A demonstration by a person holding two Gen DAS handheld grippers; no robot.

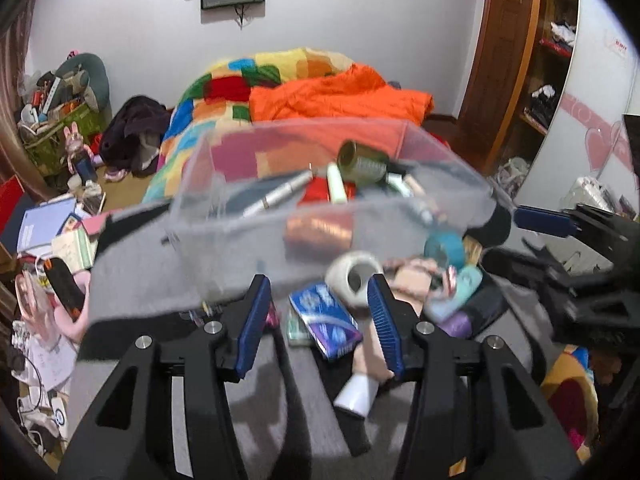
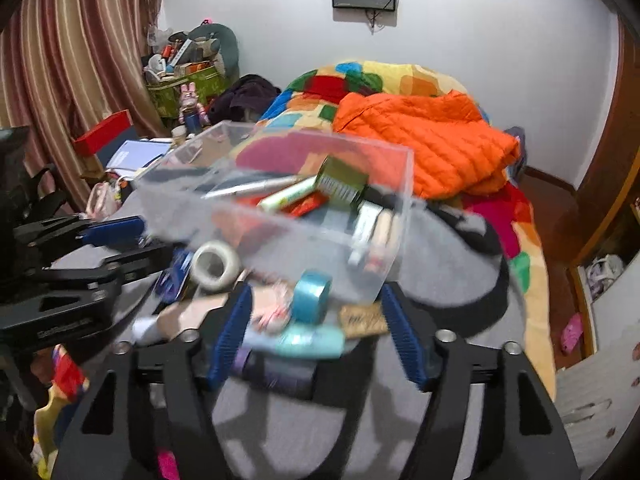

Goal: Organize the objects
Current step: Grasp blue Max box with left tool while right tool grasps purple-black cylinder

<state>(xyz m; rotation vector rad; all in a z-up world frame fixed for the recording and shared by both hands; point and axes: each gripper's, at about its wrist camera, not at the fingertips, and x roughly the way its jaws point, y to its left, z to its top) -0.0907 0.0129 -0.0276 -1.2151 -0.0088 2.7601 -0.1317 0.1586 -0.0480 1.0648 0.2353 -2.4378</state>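
1. Left wrist view: clear plastic bin (image 1: 320, 200) sits on a grey cloth (image 1: 140, 272) on the bed, holding a silver pen (image 1: 280, 194), a green-gold can (image 1: 362, 162), tubes.
2. Loose items lie in front of the bin: white tape roll (image 1: 354, 276), teal tape roll (image 1: 444, 248), blue packet (image 1: 328, 320), white-capped tube (image 1: 360, 392).
3. Behind: orange jacket (image 1: 340, 96), patchwork quilt (image 1: 240, 92).
4. Left gripper (image 1: 320, 320) hovers low over the clutter, jaws wide apart, holding nothing; packet between the fingers.
5. Right wrist view: right gripper (image 2: 316, 332) also spread wide, empty, teal roll (image 2: 312, 296) and a teal tube (image 2: 312, 340) between its fingers, bin (image 2: 280, 200) just ahead.
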